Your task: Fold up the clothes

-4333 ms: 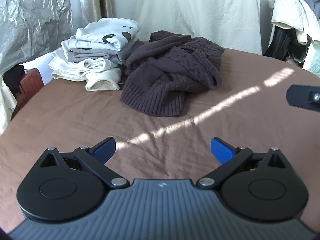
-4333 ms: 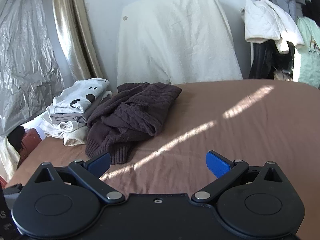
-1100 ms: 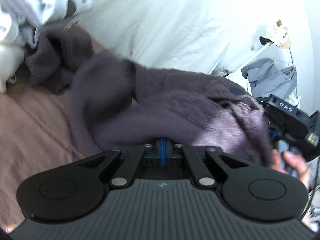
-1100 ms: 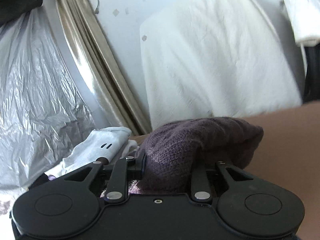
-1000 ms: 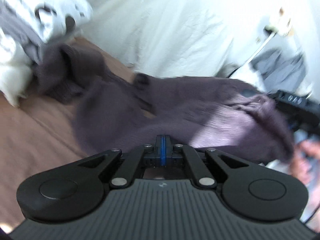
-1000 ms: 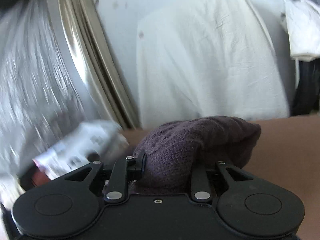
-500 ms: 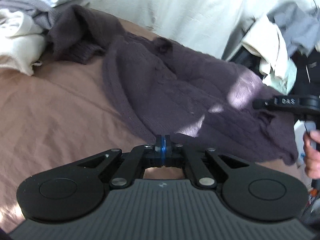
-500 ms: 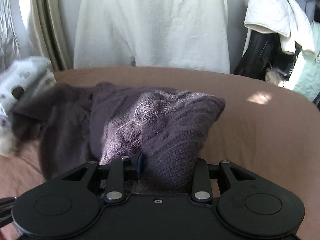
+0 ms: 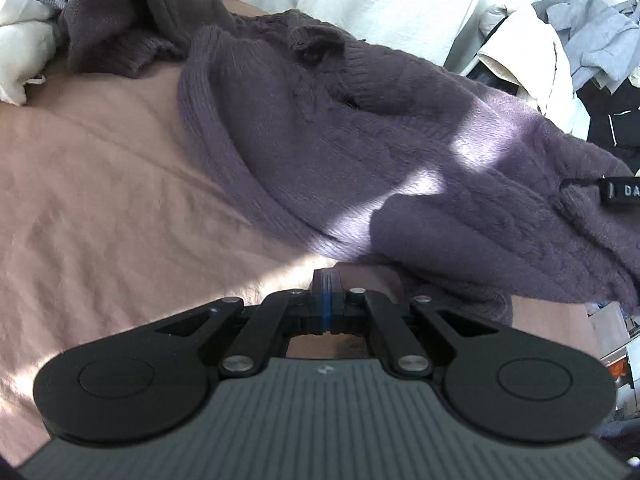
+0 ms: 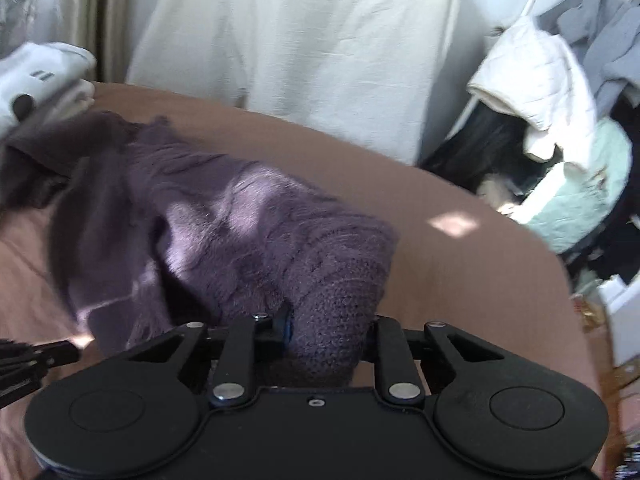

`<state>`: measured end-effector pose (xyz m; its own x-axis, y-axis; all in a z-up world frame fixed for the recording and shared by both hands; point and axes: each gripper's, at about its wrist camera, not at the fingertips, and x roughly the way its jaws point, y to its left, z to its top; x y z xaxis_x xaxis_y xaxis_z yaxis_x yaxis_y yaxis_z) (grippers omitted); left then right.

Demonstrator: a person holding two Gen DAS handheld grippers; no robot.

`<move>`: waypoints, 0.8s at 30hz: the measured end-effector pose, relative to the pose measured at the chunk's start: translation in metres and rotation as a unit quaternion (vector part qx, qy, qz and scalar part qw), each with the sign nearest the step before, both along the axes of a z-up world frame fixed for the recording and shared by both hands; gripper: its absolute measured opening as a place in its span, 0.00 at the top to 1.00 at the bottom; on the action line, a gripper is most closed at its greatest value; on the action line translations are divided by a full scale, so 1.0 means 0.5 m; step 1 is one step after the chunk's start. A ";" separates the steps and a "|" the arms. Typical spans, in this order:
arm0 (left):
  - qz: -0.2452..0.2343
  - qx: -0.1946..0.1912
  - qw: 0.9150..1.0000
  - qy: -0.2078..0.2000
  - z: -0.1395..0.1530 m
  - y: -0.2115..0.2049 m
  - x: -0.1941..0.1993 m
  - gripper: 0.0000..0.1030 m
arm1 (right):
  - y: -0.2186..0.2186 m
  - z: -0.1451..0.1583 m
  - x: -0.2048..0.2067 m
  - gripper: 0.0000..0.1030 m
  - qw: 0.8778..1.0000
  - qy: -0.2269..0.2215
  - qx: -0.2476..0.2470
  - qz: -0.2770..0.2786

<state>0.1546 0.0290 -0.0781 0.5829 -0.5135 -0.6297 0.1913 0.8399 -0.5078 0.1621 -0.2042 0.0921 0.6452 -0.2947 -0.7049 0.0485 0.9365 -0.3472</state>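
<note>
Fingers of the left gripper (image 9: 326,280) are closed on nothing visible, those of the right gripper (image 10: 320,332) clamp the purple knit sweater (image 9: 360,140) spread ahead on the bed (image 9: 100,200): spreading step; next, flatten it.

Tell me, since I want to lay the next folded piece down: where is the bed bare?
Bare brown sheet lies left of the purple sweater, in front of the folded pile. More lies right of the sweater, toward the heaped clothes. The middle is crowded: the sweater sprawls there, pinched by the right gripper.
</note>
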 end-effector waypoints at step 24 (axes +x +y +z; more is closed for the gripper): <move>0.018 0.050 0.995 -0.087 0.055 0.021 -0.138 1.00 | -0.043 0.243 -0.110 0.82 0.975 -0.044 -0.185 0.115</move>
